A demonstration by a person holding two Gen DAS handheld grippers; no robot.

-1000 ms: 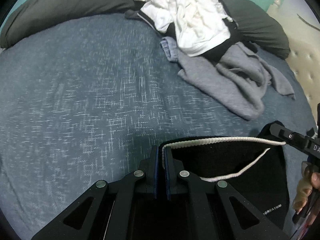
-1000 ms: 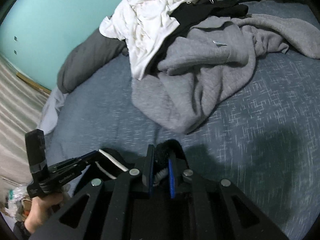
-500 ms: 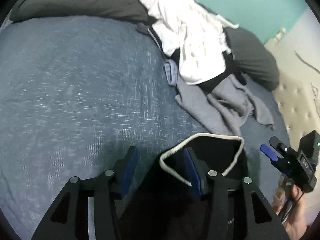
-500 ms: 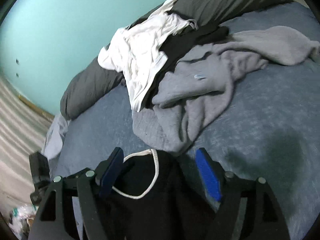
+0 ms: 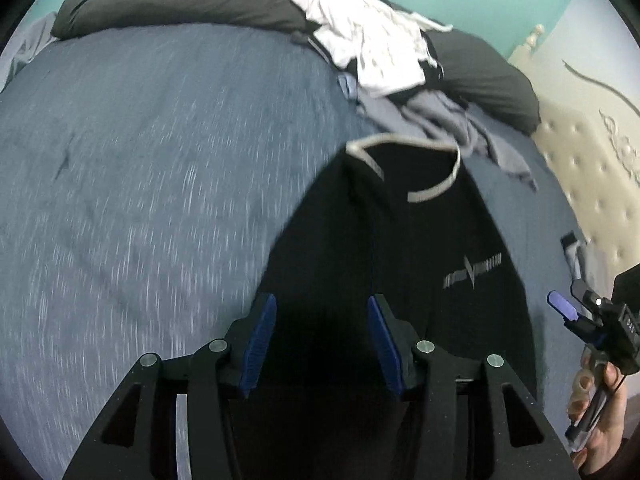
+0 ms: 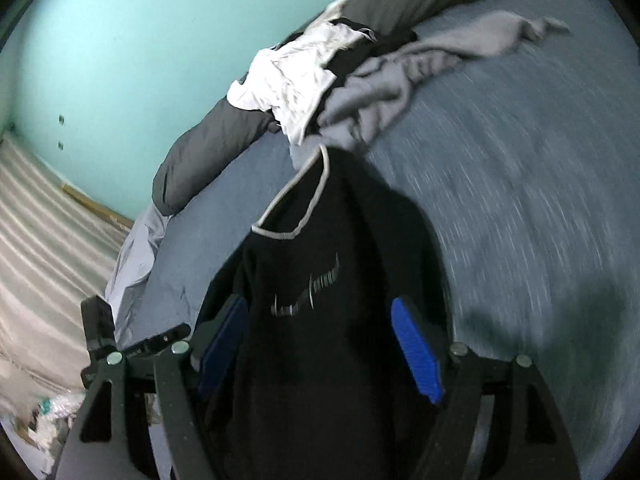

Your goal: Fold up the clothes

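left wrist view: the left tool (image 5: 322, 332) stands open, its blue pads apart with nothing pressed between them, low over the near part of a black t-shirt (image 5: 420, 248). the shirt lies spread on the blue bed (image 5: 140, 200), its pale-trimmed neckline (image 5: 416, 160) pointing away toward the pile, print side up, likely laid flat so it can be folded. the right tool (image 5: 568, 304) shows at the right edge in a hand (image 5: 596, 412), jaws apart.

right wrist view: the right tool (image 6: 320, 344) is also open and empty, its pads either side of the shirt's near part without pressing it. beyond the neckline waits the unfolded heap, a white garment (image 6: 292, 80) over a grey sweatshirt (image 6: 400, 76), against a dark pillow (image 6: 200, 152), kept clear of the working area.
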